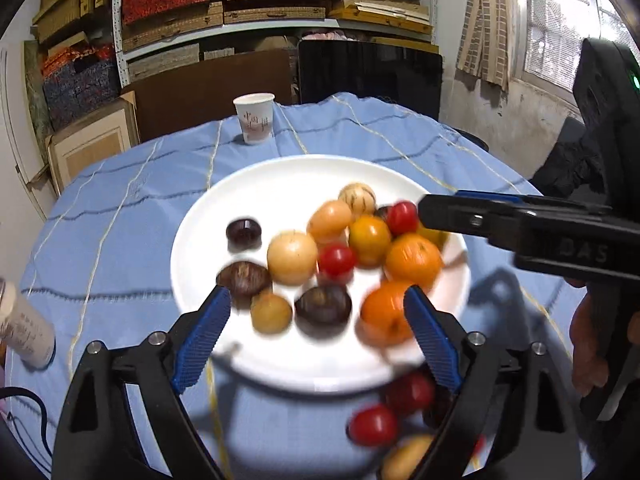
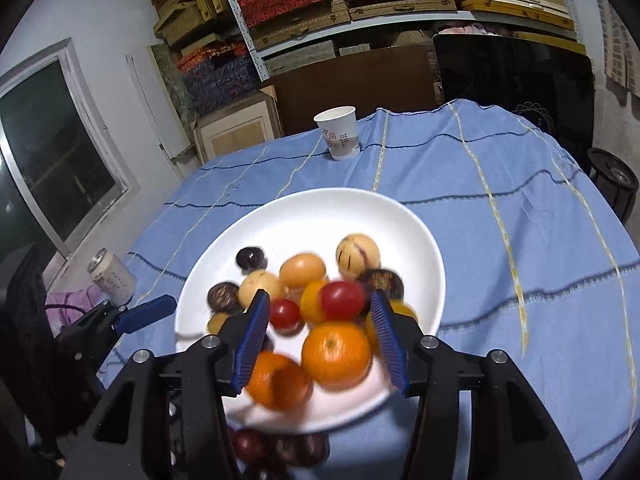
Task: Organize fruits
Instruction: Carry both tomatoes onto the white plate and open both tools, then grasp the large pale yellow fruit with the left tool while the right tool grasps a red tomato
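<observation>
A white plate [image 1: 288, 184] [image 2: 312, 216] on the blue cloth holds several fruits: two oranges [image 1: 414, 258], red tomatoes [image 1: 336, 258], dark round fruits [image 1: 323, 306], pale yellow ones [image 1: 292, 256] and a striped one [image 1: 357, 196]. My left gripper [image 1: 316, 296] is open above the plate's near part, its pads pressing on nothing. My right gripper [image 2: 319, 298] is open too, hovering over an orange [image 2: 336, 354] and a tomato [image 2: 342, 300] without touching them. It reaches in from the right in the left wrist view. More fruits, among them a tomato [image 1: 372, 424], lie on the cloth at the plate's near edge.
A paper cup [image 1: 255, 118] [image 2: 340, 132] stands on the far side of the table. A pale can [image 1: 24, 328] [image 2: 112, 280] is at the left edge. A person's hand [image 1: 588, 344] holds the right gripper's handle. Shelves of boxes fill the back wall.
</observation>
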